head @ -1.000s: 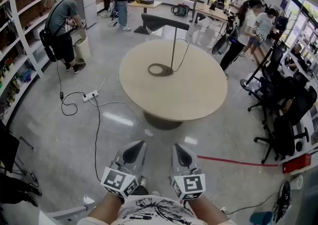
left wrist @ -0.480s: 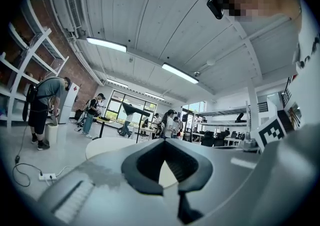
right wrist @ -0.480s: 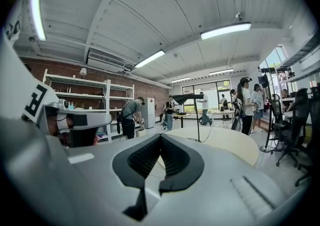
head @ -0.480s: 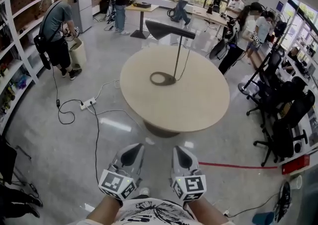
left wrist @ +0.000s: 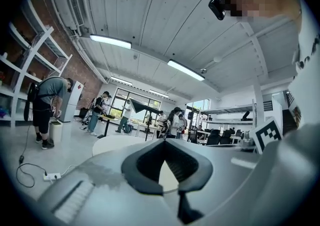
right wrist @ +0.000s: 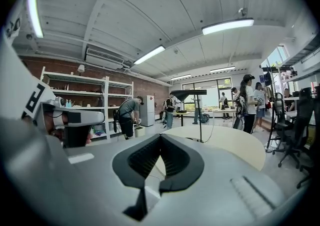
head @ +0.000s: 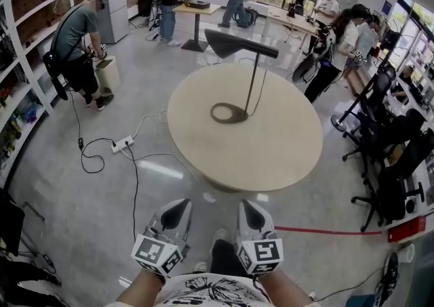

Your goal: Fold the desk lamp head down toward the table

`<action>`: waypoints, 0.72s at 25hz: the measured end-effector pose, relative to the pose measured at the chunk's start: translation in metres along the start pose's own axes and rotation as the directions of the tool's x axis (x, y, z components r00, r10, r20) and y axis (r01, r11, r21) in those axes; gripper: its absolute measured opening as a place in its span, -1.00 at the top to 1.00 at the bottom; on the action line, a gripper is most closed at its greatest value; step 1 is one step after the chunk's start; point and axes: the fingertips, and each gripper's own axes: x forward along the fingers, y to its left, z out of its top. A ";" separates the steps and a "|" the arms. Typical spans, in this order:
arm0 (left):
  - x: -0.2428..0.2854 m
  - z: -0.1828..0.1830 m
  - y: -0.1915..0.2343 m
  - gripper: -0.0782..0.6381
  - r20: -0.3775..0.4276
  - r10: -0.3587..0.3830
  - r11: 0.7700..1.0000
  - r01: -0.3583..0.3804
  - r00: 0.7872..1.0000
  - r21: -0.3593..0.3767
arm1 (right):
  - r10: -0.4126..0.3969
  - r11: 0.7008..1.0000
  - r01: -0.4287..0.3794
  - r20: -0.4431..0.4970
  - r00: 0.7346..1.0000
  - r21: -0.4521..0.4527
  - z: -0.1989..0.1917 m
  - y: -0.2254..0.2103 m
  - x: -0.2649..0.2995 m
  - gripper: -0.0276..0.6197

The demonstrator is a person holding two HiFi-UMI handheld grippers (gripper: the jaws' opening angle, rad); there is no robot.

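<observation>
Desk lamp stands on the round table — left gripper and right gripper well short, jaws together, empty.

Round table, pale wood top, on glossy grey floor. On top: one desk lamp, upright, dark ring base flat near centre. On floor beside table: white power strip with cables, red tape line
</observation>
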 end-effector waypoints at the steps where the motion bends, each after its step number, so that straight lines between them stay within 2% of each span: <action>1: 0.005 -0.001 0.006 0.78 0.000 0.006 1.000 -0.006 1.000 -0.001 | 0.005 1.000 -0.005 0.000 1.000 0.000 0.000 -0.002 0.008 0.89; 5: 0.036 -0.001 0.028 0.77 -0.001 0.031 0.999 -0.031 1.000 0.011 | 0.024 1.000 -0.024 0.005 1.000 0.008 0.003 -0.019 0.046 0.89; 10: 0.095 0.004 0.048 0.77 0.002 0.021 0.997 -0.021 1.000 0.076 | 0.043 0.999 -0.043 0.014 0.999 0.015 0.015 -0.056 0.101 0.89; 18: 0.200 0.022 0.090 0.77 0.022 0.052 0.998 -0.053 0.998 0.044 | 0.079 0.997 -0.080 0.015 0.997 0.010 0.039 -0.117 0.193 0.89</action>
